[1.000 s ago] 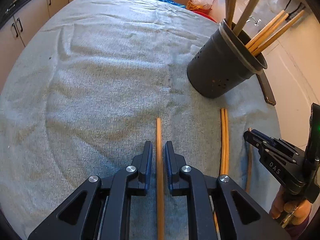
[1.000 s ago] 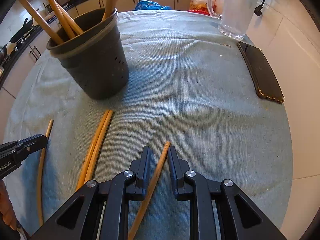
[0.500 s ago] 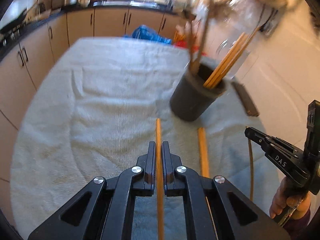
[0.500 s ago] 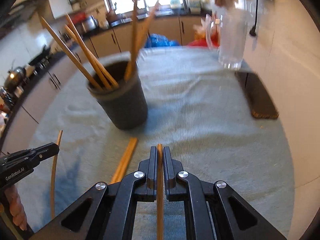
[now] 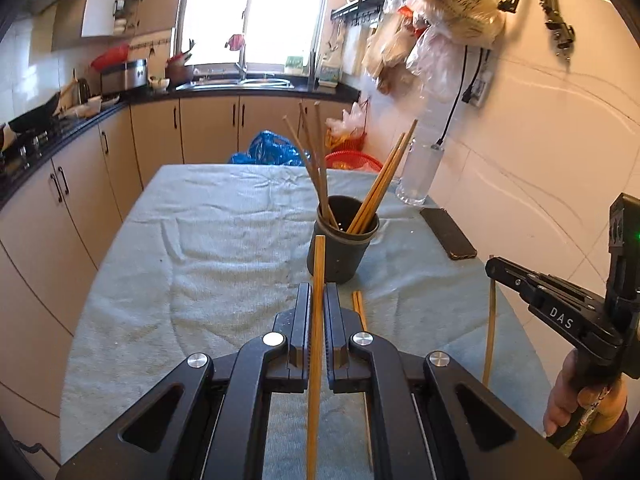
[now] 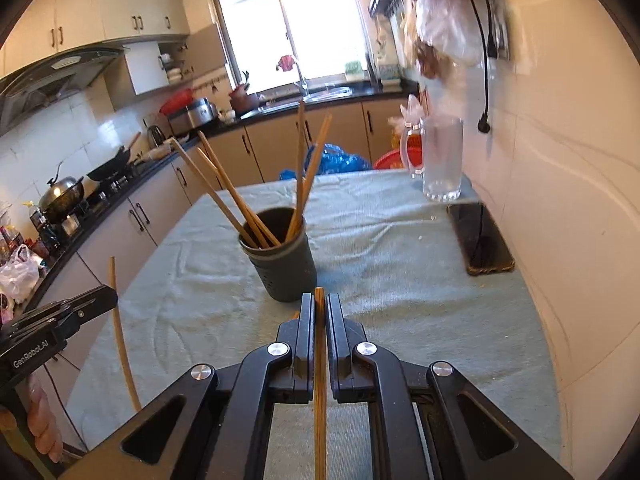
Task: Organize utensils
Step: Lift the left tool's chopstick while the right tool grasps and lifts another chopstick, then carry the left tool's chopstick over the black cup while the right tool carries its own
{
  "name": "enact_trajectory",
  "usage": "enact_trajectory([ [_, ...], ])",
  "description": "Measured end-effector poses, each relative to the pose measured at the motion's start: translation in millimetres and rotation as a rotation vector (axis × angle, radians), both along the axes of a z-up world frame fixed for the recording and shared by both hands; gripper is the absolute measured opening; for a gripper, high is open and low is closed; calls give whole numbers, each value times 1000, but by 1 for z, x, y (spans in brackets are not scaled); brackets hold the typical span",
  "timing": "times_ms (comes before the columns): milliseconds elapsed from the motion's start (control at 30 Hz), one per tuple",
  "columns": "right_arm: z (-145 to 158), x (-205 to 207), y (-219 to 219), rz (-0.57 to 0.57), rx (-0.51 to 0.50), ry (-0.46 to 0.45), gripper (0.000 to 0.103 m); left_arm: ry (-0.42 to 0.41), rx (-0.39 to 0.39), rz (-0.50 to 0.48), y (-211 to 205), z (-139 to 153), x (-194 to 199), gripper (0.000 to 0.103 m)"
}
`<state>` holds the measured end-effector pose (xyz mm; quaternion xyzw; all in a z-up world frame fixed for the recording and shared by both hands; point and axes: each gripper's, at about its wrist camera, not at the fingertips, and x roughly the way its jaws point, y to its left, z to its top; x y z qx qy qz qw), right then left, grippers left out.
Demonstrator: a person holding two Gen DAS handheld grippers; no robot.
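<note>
My left gripper is shut on a wooden chopstick that sticks out ahead of the jaws, raised above the towel. A dark round holder with several chopsticks stands just beyond its tip. My right gripper is shut on another chopstick, lifted in front of the same holder. The left wrist view shows the right gripper at the right edge, its chopstick hanging down. In the right wrist view the left gripper appears at the left. A pair of chopsticks lies on the towel.
A grey-green towel covers the table. A dark phone lies by the right wall, with a glass mug behind it. Kitchen cabinets run along the left and the far side. A person's hand grips the right handle.
Both grippers closed on a chopstick each and lifted them off the towel. Both views tilted up, so the holder now looks smaller and farther below.
</note>
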<state>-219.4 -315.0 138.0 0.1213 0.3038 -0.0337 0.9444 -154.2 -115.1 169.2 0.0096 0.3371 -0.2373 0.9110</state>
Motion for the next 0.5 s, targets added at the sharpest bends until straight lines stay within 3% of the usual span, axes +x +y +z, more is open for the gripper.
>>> enact_trajectory([
  [500,29,-54,19,32,-47,-97,6,-87,0,-23,6,22,-51,5],
])
